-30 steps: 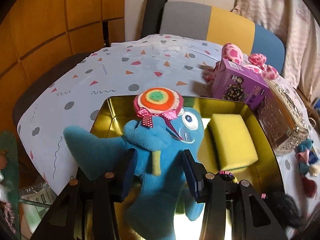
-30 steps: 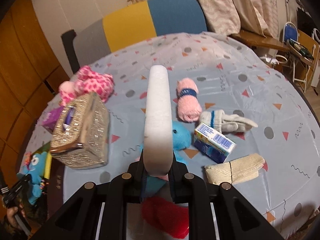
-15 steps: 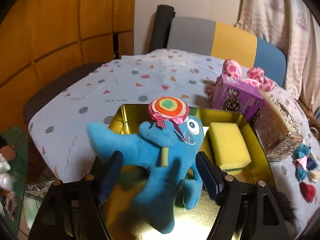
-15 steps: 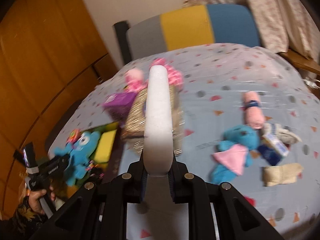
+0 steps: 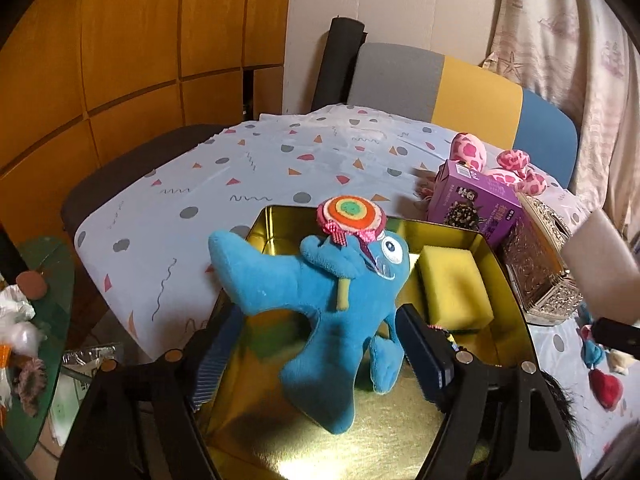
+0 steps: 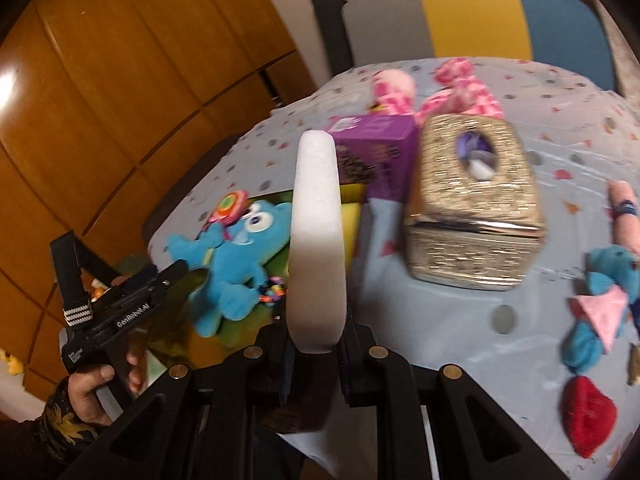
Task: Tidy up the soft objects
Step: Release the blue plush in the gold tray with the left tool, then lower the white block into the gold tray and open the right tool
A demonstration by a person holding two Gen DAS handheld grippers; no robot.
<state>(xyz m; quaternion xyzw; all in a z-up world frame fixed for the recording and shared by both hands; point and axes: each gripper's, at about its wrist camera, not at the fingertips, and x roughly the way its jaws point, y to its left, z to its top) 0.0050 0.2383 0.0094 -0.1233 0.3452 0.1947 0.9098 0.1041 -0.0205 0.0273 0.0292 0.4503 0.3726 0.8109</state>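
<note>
gold tin [image 5: 280,216]: open on the near left of the spotted table [image 5: 240,168]; the blue plush toy [image 5: 332,300] lies in it with one limb hanging over the left rim, a yellow sponge [image 5: 454,284] sits in the right half, and a small beaded thing lies near the toy's foot.
purple box [image 5: 476,204]: just past the tin's far right corner, pink spotted plush [image 5: 516,172] behind it.
silver tissue box [image 6: 472,204]: right of the tin, tissue showing in the top slot.
left gripper [image 5: 320,344]: low over the near end of the tin, fingers spread wide either side of the toy, not pinching it.
right gripper [image 6: 314,356]: right of the tin, fingers clamped narrow on an upright white foam piece [image 6: 316,240].
loose on the right: a blue and pink plush [image 6: 604,300], a red heart [image 6: 588,416].
</note>
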